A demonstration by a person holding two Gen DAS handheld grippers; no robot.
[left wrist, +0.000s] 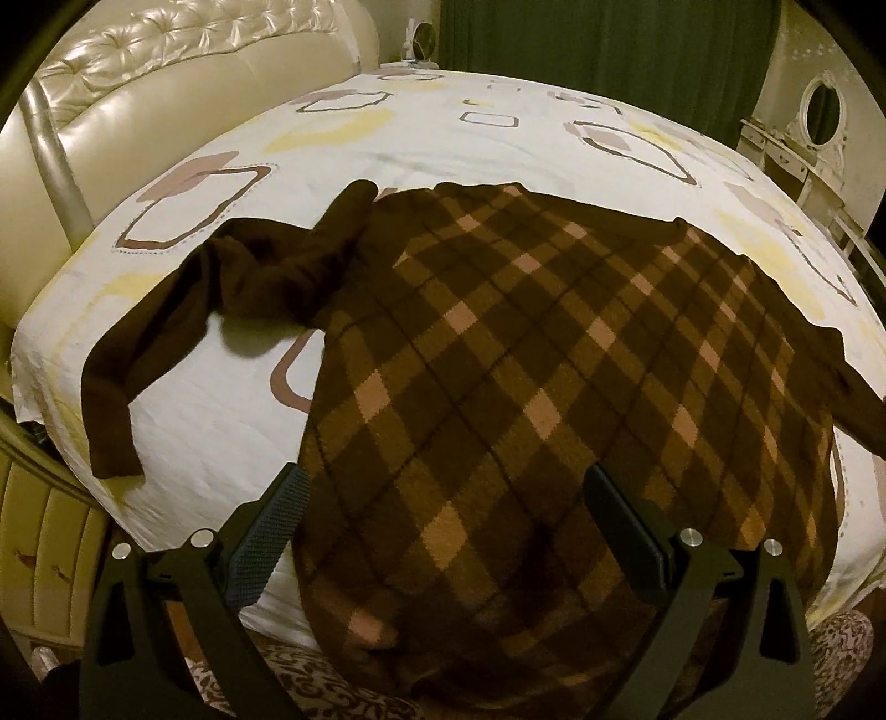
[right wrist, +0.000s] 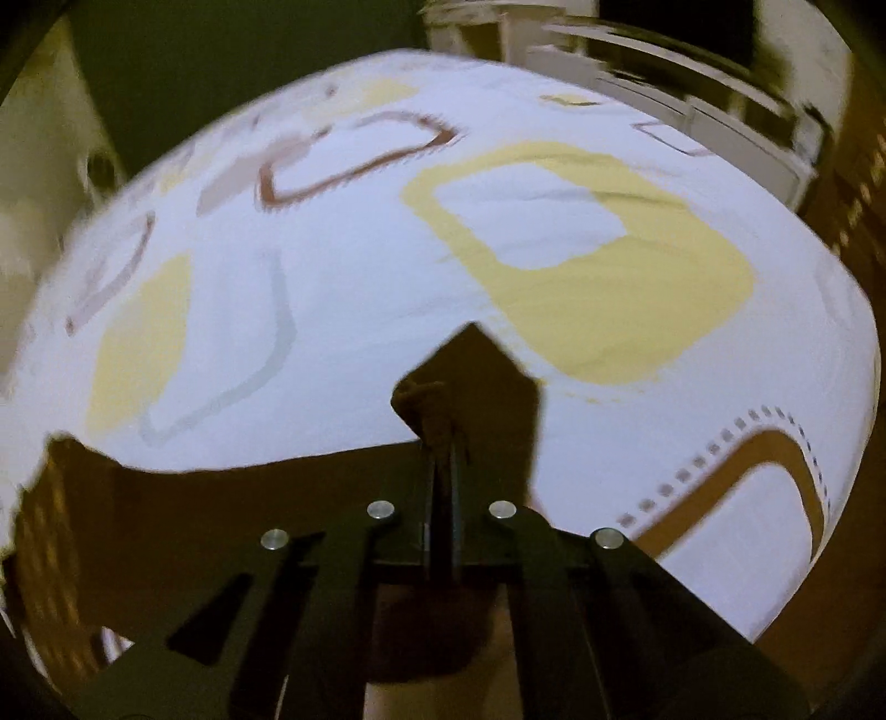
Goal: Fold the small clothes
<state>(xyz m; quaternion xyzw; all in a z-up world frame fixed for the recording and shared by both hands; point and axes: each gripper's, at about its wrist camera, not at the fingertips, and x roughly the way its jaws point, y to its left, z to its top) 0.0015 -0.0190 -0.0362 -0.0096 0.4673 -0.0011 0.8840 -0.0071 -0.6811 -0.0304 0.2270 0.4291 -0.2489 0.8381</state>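
Observation:
A brown argyle sweater (left wrist: 526,360) lies spread on the bed, its plain brown left sleeve (left wrist: 166,332) stretched out to the left. My left gripper (left wrist: 443,487) is open, its fingers (left wrist: 271,526) wide apart above the sweater's lower body. In the right wrist view my right gripper (right wrist: 440,426) is shut on a pinch of dark brown sweater fabric (right wrist: 421,399). The rest of the sweater (right wrist: 221,526) hangs dark below and to the left. This view is blurred.
The bed carries a white sheet (left wrist: 443,133) with brown and yellow squares; it also shows in the right wrist view (right wrist: 332,277). A cream tufted headboard (left wrist: 166,83) stands at the left, green curtains (left wrist: 609,44) at the back, a white dresser with an oval mirror (left wrist: 819,116) at the right.

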